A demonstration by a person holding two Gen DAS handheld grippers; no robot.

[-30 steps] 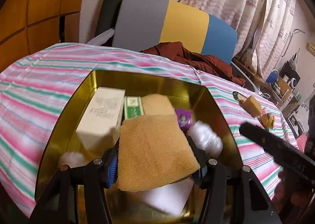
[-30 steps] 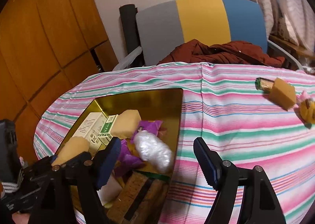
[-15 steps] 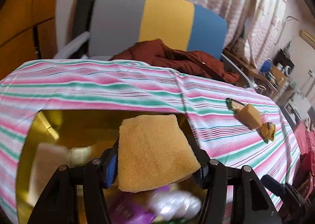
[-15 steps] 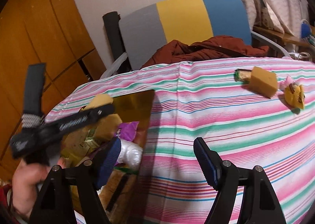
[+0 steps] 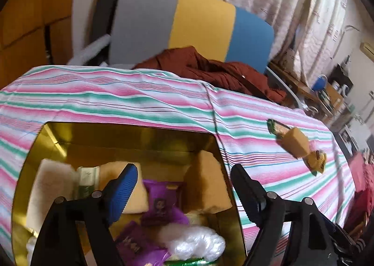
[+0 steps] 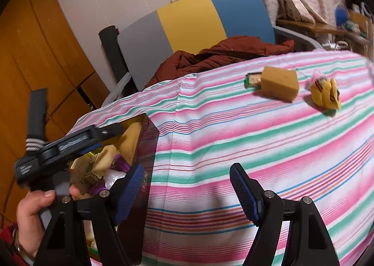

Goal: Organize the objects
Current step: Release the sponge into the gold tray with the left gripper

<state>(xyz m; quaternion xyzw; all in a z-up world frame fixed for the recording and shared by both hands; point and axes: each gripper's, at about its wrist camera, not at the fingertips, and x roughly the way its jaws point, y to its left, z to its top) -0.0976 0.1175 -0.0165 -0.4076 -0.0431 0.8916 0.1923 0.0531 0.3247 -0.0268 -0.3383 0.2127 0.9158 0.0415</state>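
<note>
My left gripper [image 5: 183, 172] hovers over the gold tin [image 5: 56, 135], its jaws opening wide with nothing between the pads. Below it a tan sponge [image 5: 205, 184] leans against the tin's right wall, beside another sponge [image 5: 133, 195], purple packets [image 5: 163, 205] and a pale box [image 5: 49, 186]. My right gripper [image 6: 187, 170] stands open and empty above the striped cloth, just right of the tin [image 6: 149, 139]. Far on the cloth lie a tan sponge [image 6: 279, 83], a green packet [image 6: 252, 78] and a yellow packet [image 6: 326, 92].
A hand [image 6: 35, 209] holds the left gripper's handle at the lower left of the right wrist view. Behind the table stands a grey, yellow and blue chair [image 5: 201, 25] with a brown garment [image 5: 210, 69] on it. Clear-wrapped white stuff [image 5: 198, 242] fills the tin's near end.
The left jaws have spread and let go of the tan sponge, which now lies in the tin's right side. The right gripper has shifted right over the cloth and rolled.
</note>
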